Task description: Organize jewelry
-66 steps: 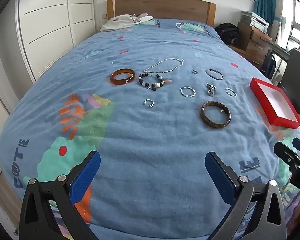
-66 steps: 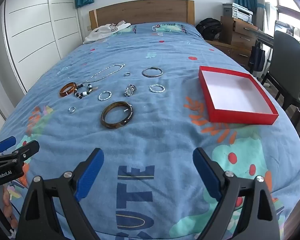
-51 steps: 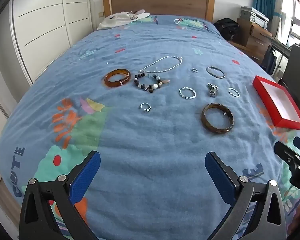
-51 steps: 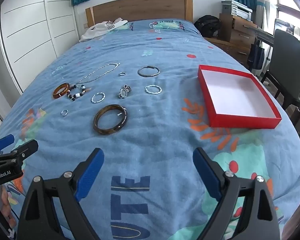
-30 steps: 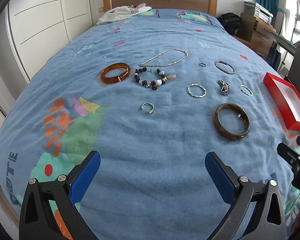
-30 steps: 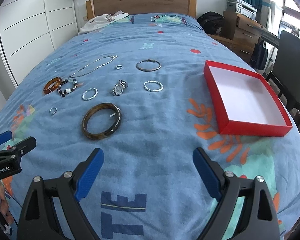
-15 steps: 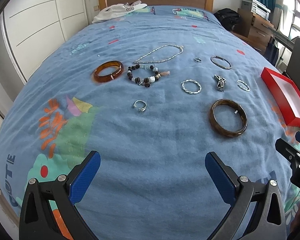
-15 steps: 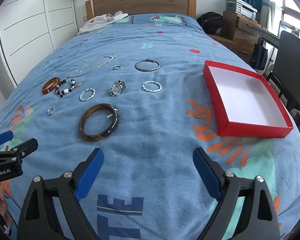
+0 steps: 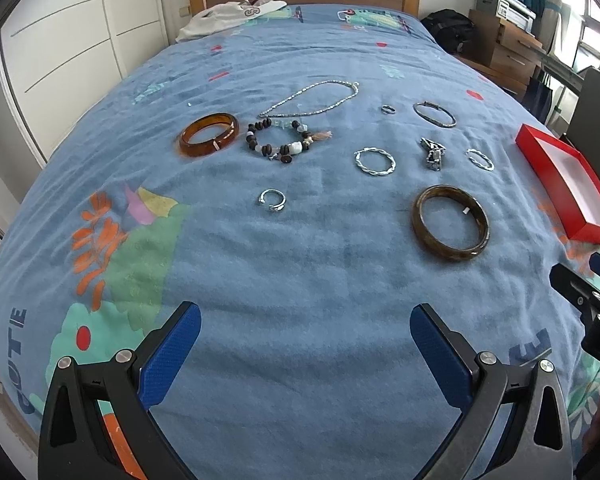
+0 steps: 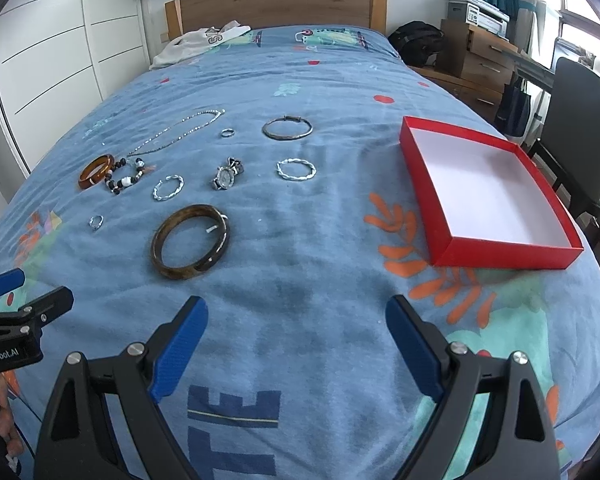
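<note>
Jewelry lies spread on the blue bedspread. A dark brown bangle (image 9: 450, 222) (image 10: 191, 241) is nearest. An amber bangle (image 9: 208, 134), a beaded bracelet (image 9: 281, 142), a silver chain necklace (image 9: 310, 98), a small ring (image 9: 271, 200), twisted silver bracelets (image 9: 375, 162) (image 10: 296, 169) and a watch (image 10: 226, 175) lie beyond. An empty red box (image 10: 485, 188) sits on the right. My left gripper (image 9: 305, 352) is open and empty above the near bedspread. My right gripper (image 10: 296, 340) is open and empty, short of the brown bangle.
A white garment (image 10: 198, 44) lies by the wooden headboard (image 10: 276, 4). A black chair (image 10: 576, 120) and a wooden dresser (image 10: 480, 60) stand right of the bed. White wardrobe doors (image 9: 60, 52) run along the left.
Both grippers have moved forward over the bed, so the jewelry and the red box appear closer. Both stay open and empty.
</note>
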Available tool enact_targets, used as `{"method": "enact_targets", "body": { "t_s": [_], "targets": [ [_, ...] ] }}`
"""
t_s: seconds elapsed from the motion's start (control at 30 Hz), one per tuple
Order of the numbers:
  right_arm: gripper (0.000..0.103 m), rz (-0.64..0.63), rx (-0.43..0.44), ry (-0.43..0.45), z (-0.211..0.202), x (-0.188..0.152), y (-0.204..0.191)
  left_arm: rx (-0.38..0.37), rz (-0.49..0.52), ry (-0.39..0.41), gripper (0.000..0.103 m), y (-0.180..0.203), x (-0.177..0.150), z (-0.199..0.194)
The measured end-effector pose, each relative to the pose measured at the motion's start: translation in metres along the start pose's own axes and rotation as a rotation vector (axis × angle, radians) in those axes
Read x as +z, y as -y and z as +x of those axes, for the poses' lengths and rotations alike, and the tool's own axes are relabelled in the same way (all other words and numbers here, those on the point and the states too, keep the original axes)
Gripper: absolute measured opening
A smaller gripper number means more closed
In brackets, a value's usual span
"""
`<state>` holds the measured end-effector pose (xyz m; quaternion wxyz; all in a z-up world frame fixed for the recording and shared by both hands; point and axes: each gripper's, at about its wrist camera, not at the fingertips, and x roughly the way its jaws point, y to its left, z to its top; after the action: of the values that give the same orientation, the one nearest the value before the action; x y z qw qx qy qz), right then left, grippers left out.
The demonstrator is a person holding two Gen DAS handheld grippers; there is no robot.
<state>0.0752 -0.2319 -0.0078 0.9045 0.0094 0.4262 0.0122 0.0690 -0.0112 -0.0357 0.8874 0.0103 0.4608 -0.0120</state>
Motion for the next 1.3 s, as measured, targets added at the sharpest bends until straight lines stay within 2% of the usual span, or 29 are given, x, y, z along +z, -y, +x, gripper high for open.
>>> {"method": "enact_targets", "body": {
  "t_s": [0.27, 0.6, 1.1, 1.3],
  "targets": [
    [0.091, -0.004, -0.003, 0.016, -0.012, 0.001, -0.002, 0.027, 0.019, -0.01, 0.102, 0.003, -0.004, -0.002],
    [0.091, -0.006, 0.003, 0.03, -0.031, -0.004, -0.004, 0.001, 0.034, -0.011, 0.102, 0.01, -0.012, -0.018],
    [0.091, 0.003, 0.006, 0.072, -0.054, -0.002, -0.001, 0.006, -0.026, 0.01, 0.102, -0.009, -0.014, -0.037],
    [0.091, -0.009, 0.019, 0.077, -0.054, -0.003, -0.005, 0.035, -0.041, 0.027, 0.102, -0.017, -0.015, -0.04]
  ]
}}
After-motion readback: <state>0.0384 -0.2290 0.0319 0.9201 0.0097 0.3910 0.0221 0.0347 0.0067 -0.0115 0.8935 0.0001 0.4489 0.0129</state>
